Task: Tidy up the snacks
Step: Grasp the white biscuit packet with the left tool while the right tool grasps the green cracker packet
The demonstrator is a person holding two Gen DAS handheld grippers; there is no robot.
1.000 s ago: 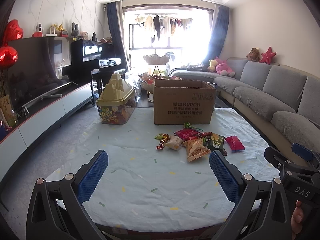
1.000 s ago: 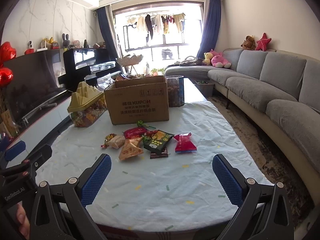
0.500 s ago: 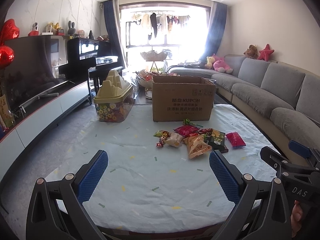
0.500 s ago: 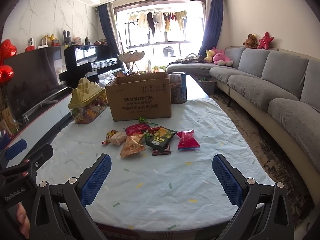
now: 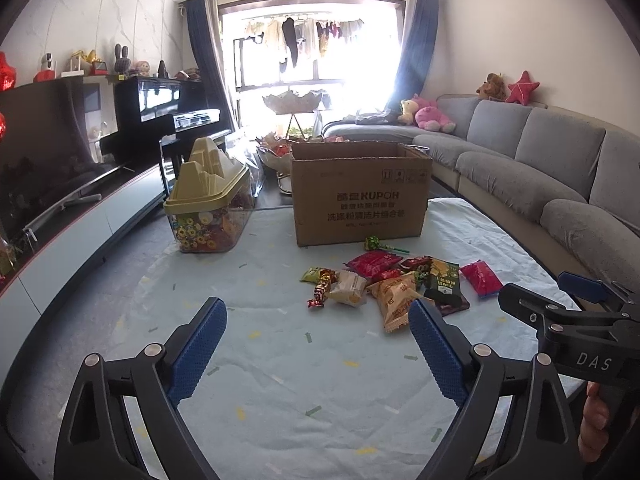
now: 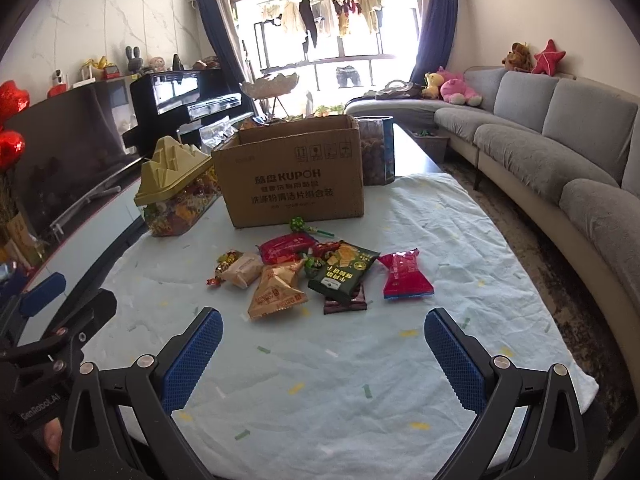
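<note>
Living-room table (image 6: pixel 460 240), pale cloth: loose snacks heaped before an open cardboard box (image 6: pixel 296 176).

Packets look light, soft and crinkly, likely slippery; I judge the orange packet (image 6: pixel 276 290) best pinched at its sealed edge. My left gripper (image 5: pixel 316 344) and right gripper (image 6: pixel 322 354) both hover low over the near cloth, jaws spread wide, holding nothing, short of the pile.
</note>
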